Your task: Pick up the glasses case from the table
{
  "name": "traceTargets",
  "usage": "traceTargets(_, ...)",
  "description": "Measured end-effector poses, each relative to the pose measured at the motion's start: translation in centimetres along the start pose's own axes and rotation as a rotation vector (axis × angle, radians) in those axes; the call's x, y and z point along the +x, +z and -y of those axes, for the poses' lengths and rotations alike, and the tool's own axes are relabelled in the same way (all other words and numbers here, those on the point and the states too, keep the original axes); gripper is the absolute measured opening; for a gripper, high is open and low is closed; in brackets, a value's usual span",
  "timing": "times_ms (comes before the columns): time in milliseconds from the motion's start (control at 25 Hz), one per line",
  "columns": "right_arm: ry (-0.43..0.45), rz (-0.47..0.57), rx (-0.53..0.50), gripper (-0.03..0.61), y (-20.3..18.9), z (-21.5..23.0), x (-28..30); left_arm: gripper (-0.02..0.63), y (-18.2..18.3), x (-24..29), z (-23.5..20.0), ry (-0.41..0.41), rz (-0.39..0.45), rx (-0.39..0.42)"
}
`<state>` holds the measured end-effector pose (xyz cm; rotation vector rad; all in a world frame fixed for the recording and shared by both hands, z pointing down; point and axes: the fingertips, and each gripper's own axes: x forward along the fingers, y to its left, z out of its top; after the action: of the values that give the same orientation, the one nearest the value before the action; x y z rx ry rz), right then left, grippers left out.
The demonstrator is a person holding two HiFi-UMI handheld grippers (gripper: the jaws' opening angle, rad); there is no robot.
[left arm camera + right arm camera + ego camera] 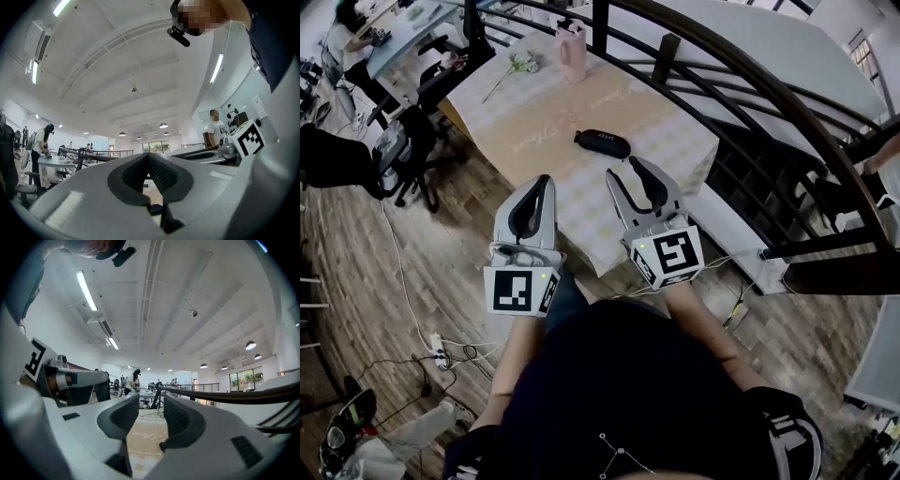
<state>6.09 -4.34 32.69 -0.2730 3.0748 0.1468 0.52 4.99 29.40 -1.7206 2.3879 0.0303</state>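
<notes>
We see the desk (534, 112) under a pale patterned cloth, filling the upper middle of the head view. Both tongs are held over its near edge, pointing across it. The right tongs (625, 167) are released: in the right gripper view (151, 401) the jaws stand apart with only cloth showing between them. The left tongs (546, 180) are clenched on nothing, their tips meeting in the left gripper view (149, 155). A pink flask (571, 49) stands at the far end. The black glasses case (602, 142) lies flat on the desk, near the right tongs' tips, a little beyond and to their left, untouched, and farther from the left tongs
</notes>
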Motion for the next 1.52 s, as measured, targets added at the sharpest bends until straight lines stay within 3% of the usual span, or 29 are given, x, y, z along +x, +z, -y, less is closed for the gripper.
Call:
traceTargets(360, -0.146, -0.019, 0.001, 0.138, -3.6, 2.5, 7.6, 0.011, -3.9, 8.0, -5.9, -0.238, -0.005, -0.026)
traceTargets(640, -0.287, -0.11, -0.019, 0.146, -5.3, 4.2, 12.7, 0.011, -5.7, 14.4, -10.2, -0.453, -0.011, -0.087)
traceTargets(800, -0.367, -0.172, -0.034, 0.15, -6.3, 5.4, 14.2, 0.011, -6.4, 17.3, -11.2, -0.545, 0.028, -0.131)
traceTargets(1160, -0.528, -0.295, -0.061, 0.158, -8.8, 7.1, 16.8, 0.011, -10.7, 20.9, -12.8, -0.748, -0.121, -0.149)
traceTargets(1320, -0.585, -0.348, -0.071, 0.158, -9.7, 7.5, 17.7, 0.011, -12.0, 22.5, -13.6, -0.808, -0.147, -0.171)
traceTargets(1520, -0.625, -0.406, -0.073, 0.163, -11.1, 7.9, 18.1, 0.01, -12.7, 23.8, -13.6, -0.887, -0.106, -0.193)
